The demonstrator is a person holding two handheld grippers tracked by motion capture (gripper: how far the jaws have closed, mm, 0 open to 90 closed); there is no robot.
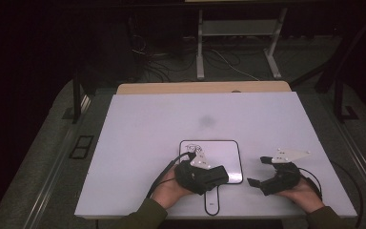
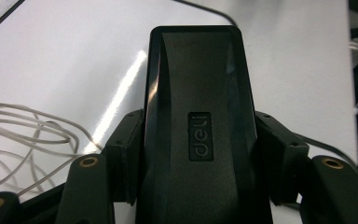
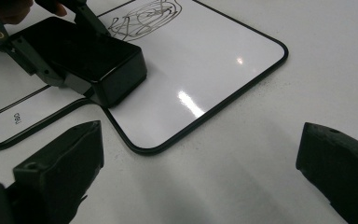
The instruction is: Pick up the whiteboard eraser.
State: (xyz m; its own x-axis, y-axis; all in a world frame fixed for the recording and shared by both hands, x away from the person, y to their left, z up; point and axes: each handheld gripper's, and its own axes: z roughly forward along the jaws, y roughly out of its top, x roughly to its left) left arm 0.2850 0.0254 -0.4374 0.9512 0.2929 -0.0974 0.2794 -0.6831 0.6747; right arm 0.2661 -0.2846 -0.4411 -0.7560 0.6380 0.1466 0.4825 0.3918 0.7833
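Left gripper view: left gripper (image 2: pixel 198 154) clamps glossy black rectangular eraser (image 2: pixel 198 93), long axis along its jaws, on smooth whiteboard (image 3: pixel 200 70). Right gripper (image 3: pixel 200 172) gapes wide.

My left gripper (image 2: pixel 200 186) is clamped on a black whiteboard eraser (image 2: pixel 198 93), one jaw pressed against each of its long sides. The eraser runs away from me up the middle, its raised "deli" badge (image 2: pixel 200 136) facing up. Under it lies the glossy whiteboard (image 2: pixel 65 60), a streak of glare just left of the eraser. Grey scribbled lines (image 2: pixel 23 135) loop at near left.
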